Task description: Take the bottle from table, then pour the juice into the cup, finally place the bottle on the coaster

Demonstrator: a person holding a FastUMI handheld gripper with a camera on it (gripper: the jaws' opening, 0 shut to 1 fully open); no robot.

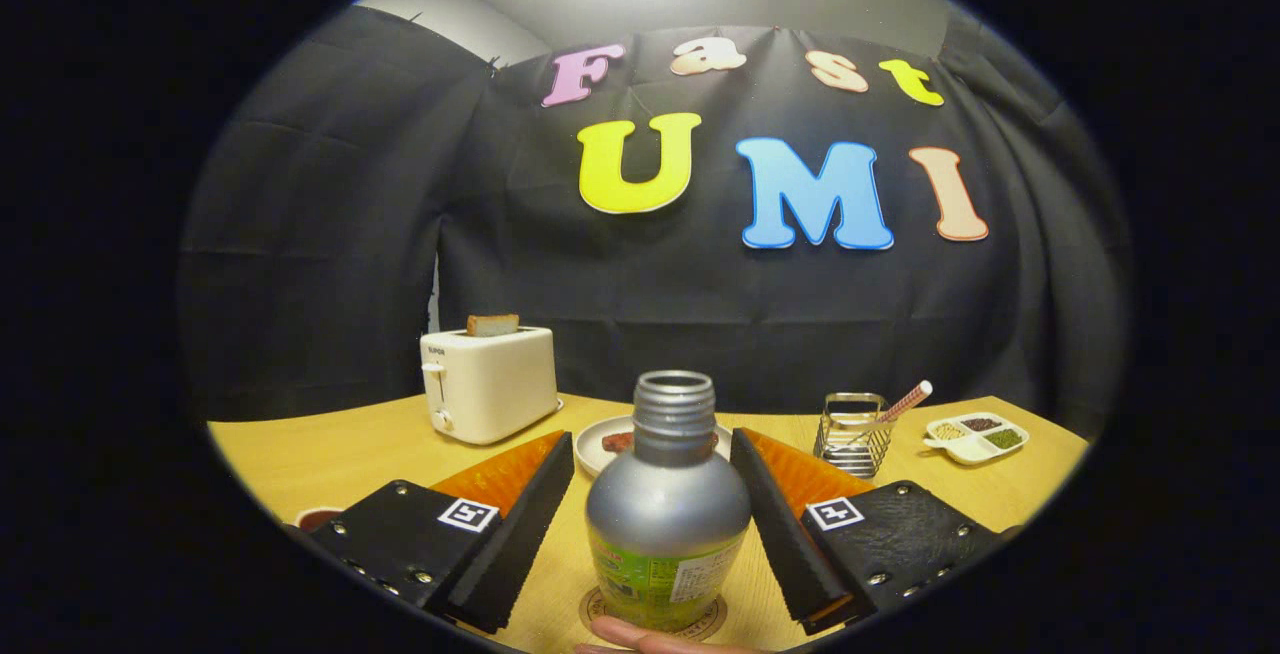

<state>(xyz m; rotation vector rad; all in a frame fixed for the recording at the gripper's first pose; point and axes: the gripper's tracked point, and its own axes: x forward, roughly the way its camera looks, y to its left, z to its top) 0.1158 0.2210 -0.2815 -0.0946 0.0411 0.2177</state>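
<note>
Uncapped bottle stands upright on the coaster, its final place; fingers spread wide either side, gripping nothing.

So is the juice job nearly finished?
Nearly, it seems. The silver metal bottle with the green label stands uncapped on the round printed coaster, so the last step looks done. In hand: the gripper looks open, with one finger on each side of the bottle. Left: backing away. I can't tell whether the juice was poured.
</note>
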